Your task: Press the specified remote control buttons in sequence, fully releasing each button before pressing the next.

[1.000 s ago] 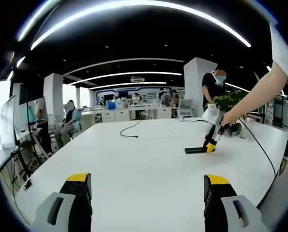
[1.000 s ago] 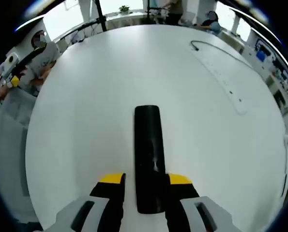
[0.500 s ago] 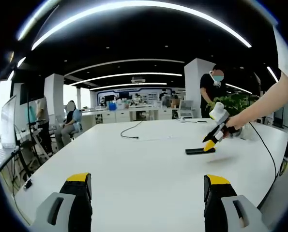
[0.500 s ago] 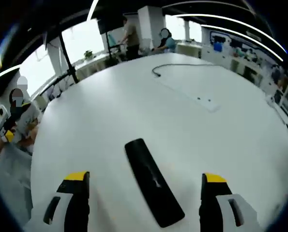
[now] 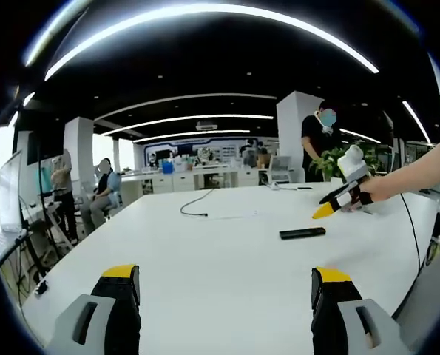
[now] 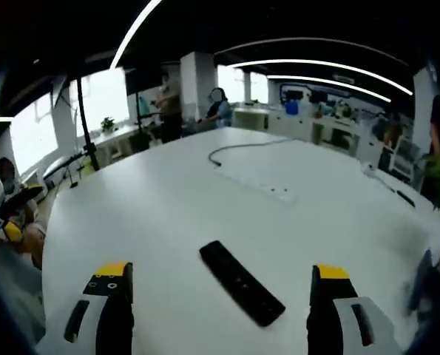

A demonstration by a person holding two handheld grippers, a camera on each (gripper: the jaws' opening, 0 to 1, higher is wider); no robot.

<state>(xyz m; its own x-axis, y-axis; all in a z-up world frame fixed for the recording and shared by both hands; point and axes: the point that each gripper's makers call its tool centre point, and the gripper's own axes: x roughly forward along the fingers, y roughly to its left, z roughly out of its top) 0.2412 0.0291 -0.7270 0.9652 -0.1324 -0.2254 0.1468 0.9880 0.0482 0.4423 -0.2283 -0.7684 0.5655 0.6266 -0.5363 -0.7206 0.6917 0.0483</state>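
White and broad, the surface [image 5: 205, 259] carries a black remote control [image 6: 241, 282] lying flat out in the open, with a cable [image 5: 196, 203] farther back toward the office desks. How many presses are done I cannot tell from this; at this moment no button is under pressure and nothing touches the remote, so at best I am between presses. My right hand-held gripper [image 6: 220, 325] hangs above and short of the remote, jaws spread wide and holding nothing. In the left gripper view it [image 5: 336, 201] shows raised off the surface beyond the remote. My left hand-held gripper [image 5: 223, 314] sits low and well apart from the remote, jaws likewise spread, idle.
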